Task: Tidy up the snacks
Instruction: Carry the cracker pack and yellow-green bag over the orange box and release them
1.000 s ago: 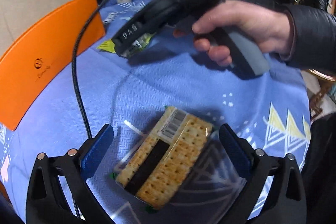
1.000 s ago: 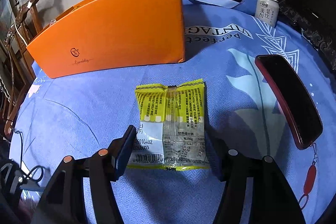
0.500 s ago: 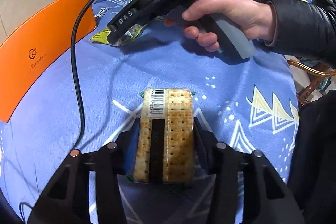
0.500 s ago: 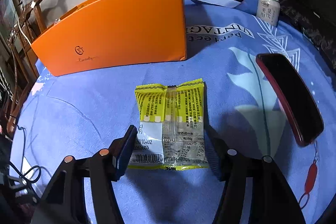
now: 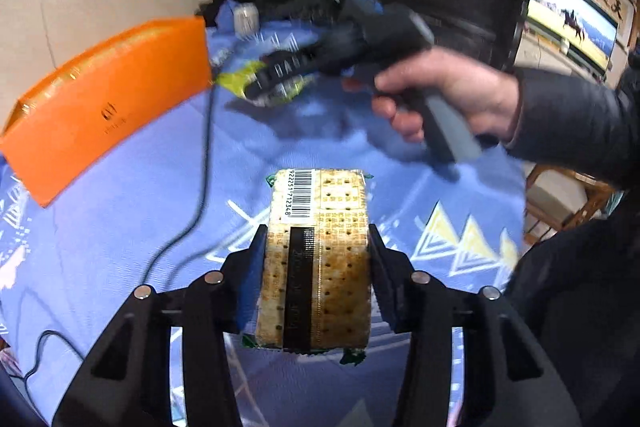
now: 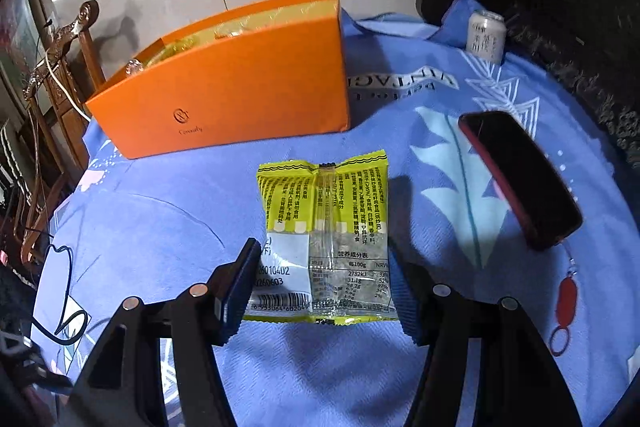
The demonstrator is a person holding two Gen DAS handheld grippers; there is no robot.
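The left gripper (image 5: 316, 255), which a second ago stood spread around the cracker pack (image 5: 318, 259) lying askew on the cloth (image 5: 132, 211), is now clamped on the pack's long sides, and the pack is carried lengthwise between the pads, apparently clear of the cloth, though blur makes this hard to confirm. The right gripper (image 6: 324, 279) is seen pinching the yellow packet (image 6: 324, 239) by its side edges, as it was a second ago; the packet now appears raised slightly off the cloth. Both snacks are thus secured and the pick-up step is judged complete. The orange box (image 6: 240, 95) stands open-topped beyond the packet, well apart from it, and is taken as the likely destination. Transfer to the box is not yet begun.
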